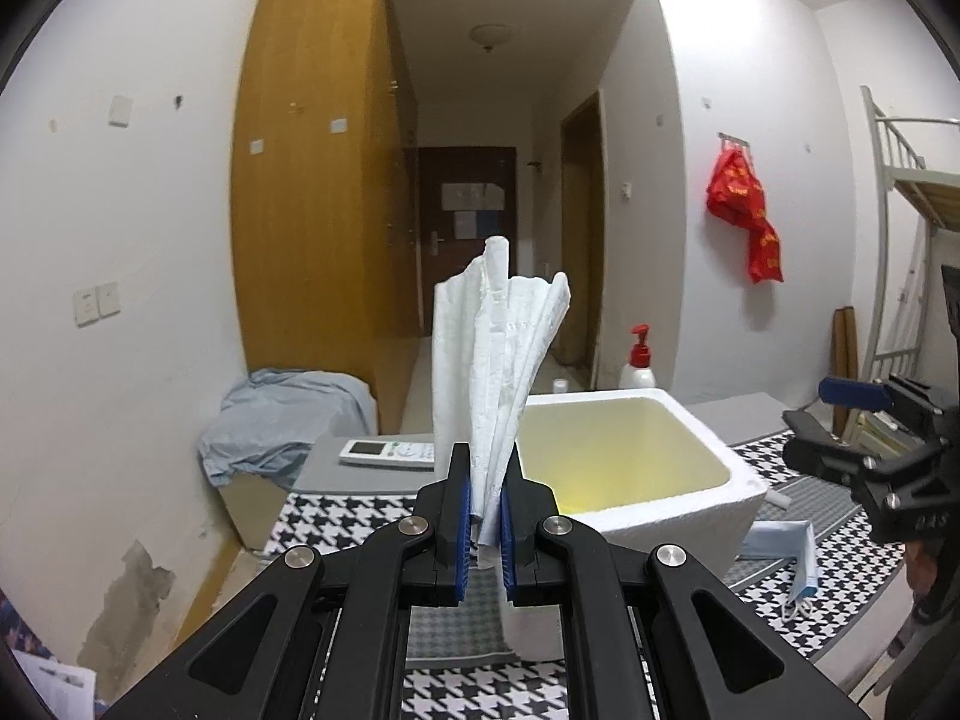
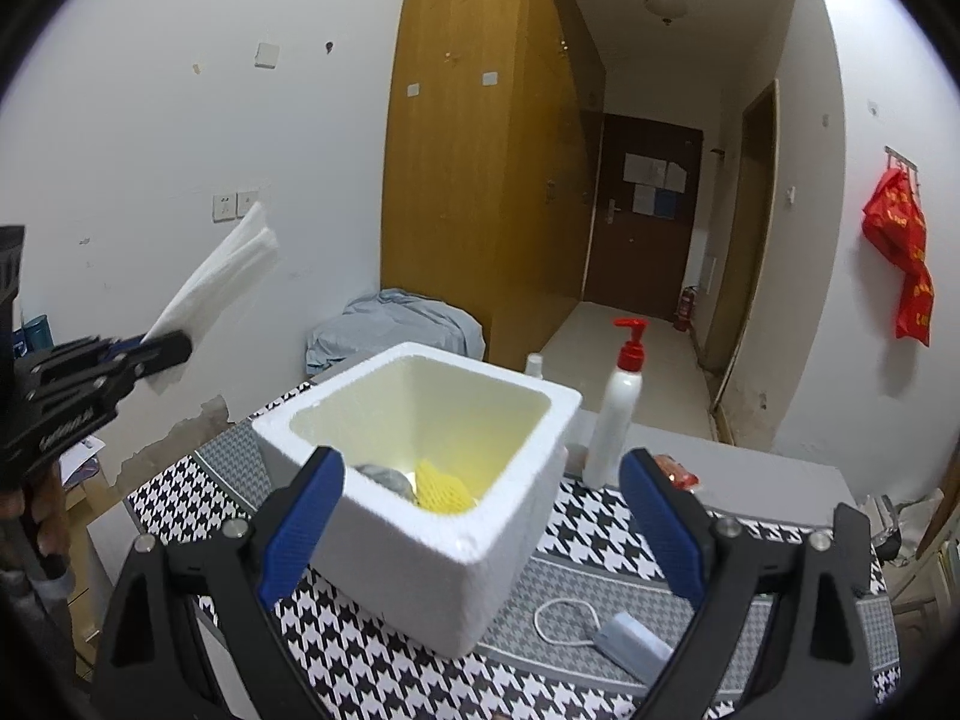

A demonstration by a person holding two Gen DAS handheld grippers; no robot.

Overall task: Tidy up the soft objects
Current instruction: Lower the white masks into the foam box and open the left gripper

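Note:
My left gripper is shut on a folded white paper towel and holds it upright in the air, left of the white foam box. The right wrist view shows that gripper with the towel at the far left, above the table edge. My right gripper is open and empty, its blue pads either side of the foam box. A yellow foam net and a grey cloth lie inside the box. A blue face mask lies on the table, and it also shows in the left wrist view.
The table has a houndstooth cloth. A white pump bottle with a red top stands behind the box. A remote control lies on the table's far left. A cloth-covered box stands on the floor beyond.

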